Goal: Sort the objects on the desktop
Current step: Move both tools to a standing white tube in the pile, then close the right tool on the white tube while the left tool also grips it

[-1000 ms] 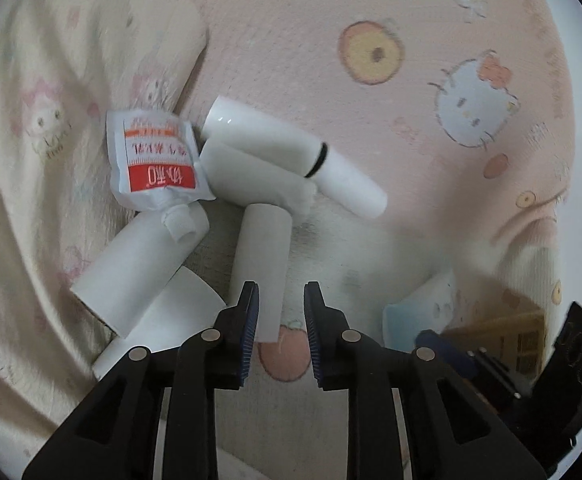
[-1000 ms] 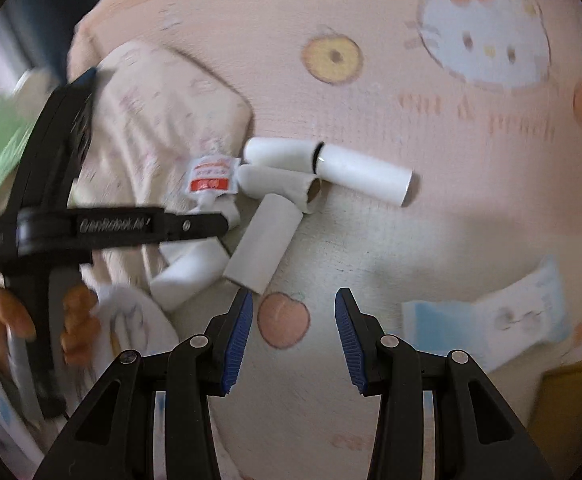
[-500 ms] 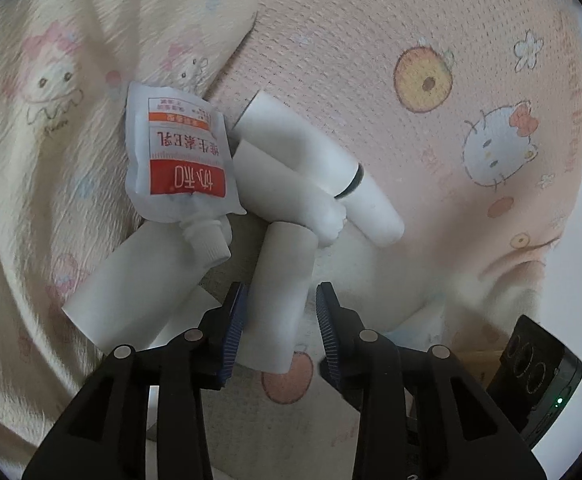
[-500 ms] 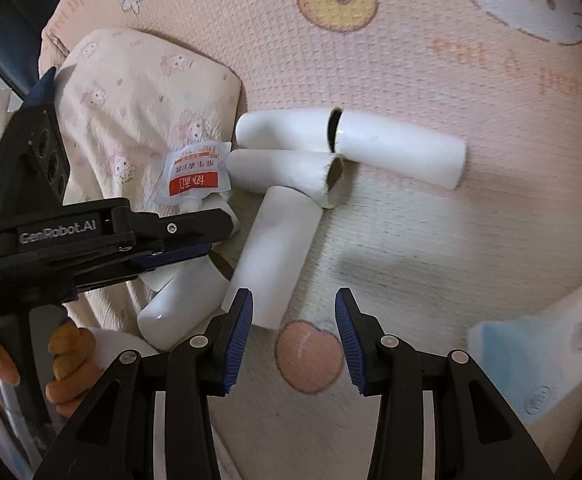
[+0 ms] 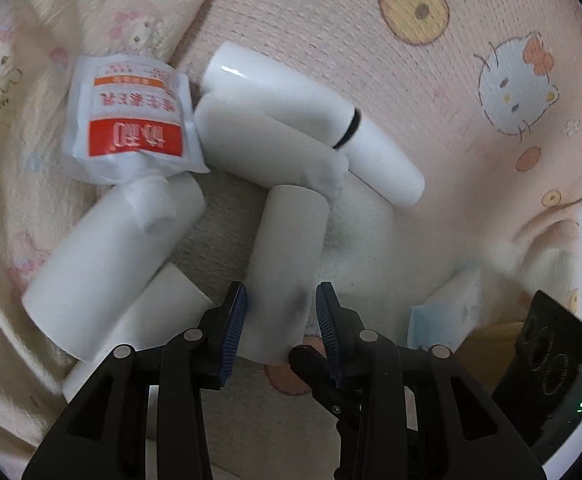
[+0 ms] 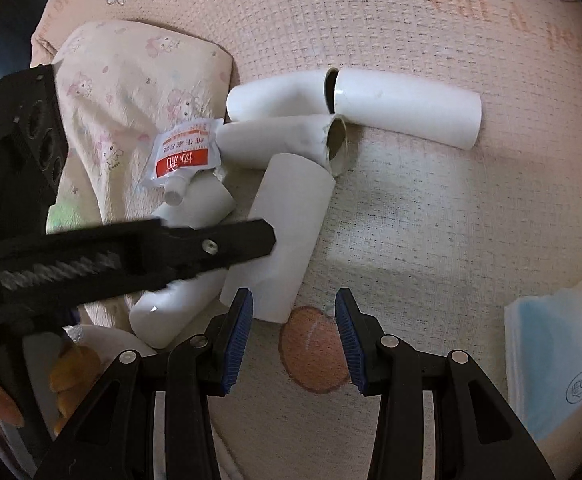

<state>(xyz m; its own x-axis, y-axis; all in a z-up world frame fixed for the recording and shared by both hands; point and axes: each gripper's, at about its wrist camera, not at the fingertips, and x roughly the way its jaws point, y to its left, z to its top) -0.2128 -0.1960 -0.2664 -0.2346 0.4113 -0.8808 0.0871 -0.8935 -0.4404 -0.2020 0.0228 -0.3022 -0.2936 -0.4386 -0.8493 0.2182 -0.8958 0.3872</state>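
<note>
Several white cardboard tubes lie in a loose heap on a pink printed blanket (image 5: 471,208). My left gripper (image 5: 281,312) points steeply down with its jaws apart on either side of the near end of one upright-lying tube (image 5: 287,240); the pads sit close to its sides without visibly squeezing. The right wrist view shows that tube (image 6: 291,224) with the left gripper's black body (image 6: 171,252) across it. My right gripper (image 6: 294,320) is open over a peach print, nothing between its fingers, just right of the tube's end. A white and red sachet (image 5: 131,120) rests on the heap.
A cream printed cushion (image 6: 131,80) borders the heap on the left. A blue and white packet (image 6: 559,360) lies at the right. Two tubes (image 6: 407,108) lie end to end at the back. A hand (image 6: 71,372) holds the left gripper.
The left gripper's jaws have widened and it has come down over the near tube, which now sits between them. The right gripper has dropped closer to the blanket, its jaws unchanged.
</note>
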